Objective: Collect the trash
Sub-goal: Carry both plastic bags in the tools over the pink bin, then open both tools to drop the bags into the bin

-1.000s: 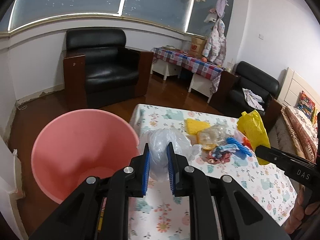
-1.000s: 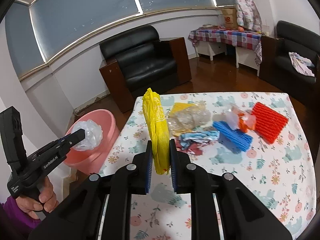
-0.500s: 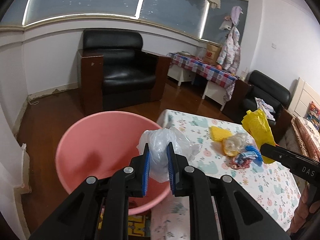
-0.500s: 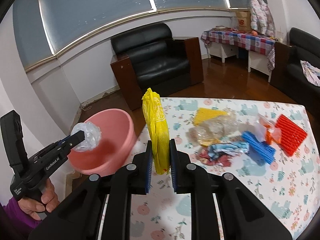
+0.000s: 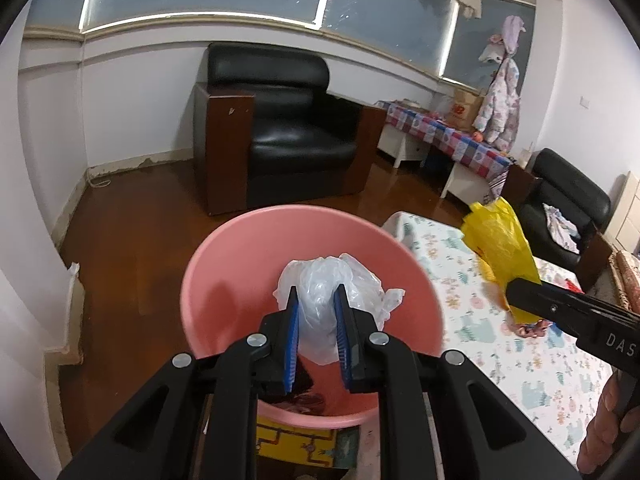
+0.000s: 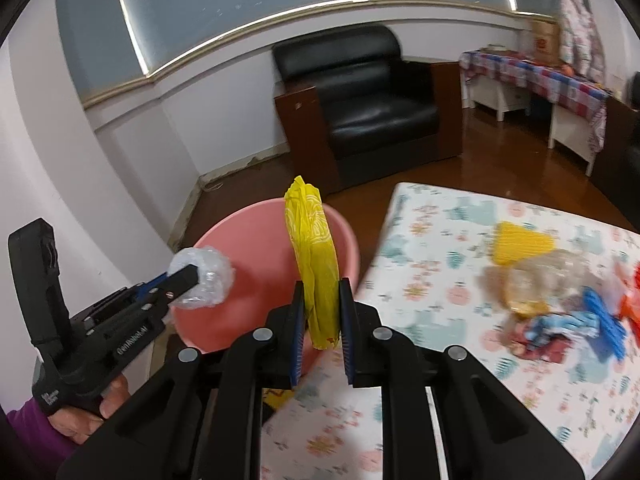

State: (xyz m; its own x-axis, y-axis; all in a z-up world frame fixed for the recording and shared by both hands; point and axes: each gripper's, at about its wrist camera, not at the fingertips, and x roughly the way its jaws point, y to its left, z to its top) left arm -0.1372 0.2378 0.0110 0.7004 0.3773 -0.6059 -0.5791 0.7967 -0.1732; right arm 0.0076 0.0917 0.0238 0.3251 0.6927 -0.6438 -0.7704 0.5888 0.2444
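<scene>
My left gripper [image 5: 316,300] is shut on a crumpled clear plastic bag [image 5: 324,284] and holds it over the mouth of the pink bin [image 5: 240,248]. From the right wrist view the same left gripper [image 6: 192,280] shows with the clear plastic bag [image 6: 208,276] above the pink bin [image 6: 256,248]. My right gripper [image 6: 320,292] is shut on a yellow plastic bag [image 6: 316,252] standing upright between its pads, near the bin's right rim. The left wrist view shows that yellow plastic bag [image 5: 500,240] over the table edge.
The table with a floral cloth [image 6: 440,248] stands right of the bin and carries several pieces of trash: a yellow pad [image 6: 524,244], a clear wrapper [image 6: 548,276], blue pieces [image 6: 600,316]. A black armchair [image 5: 280,136] sits behind the bin on the wooden floor [image 5: 120,232].
Both grippers moved left from over the table toward the pink bin. The clear bag now hangs over the bin's opening, and the yellow bag has come to the bin's rim.
</scene>
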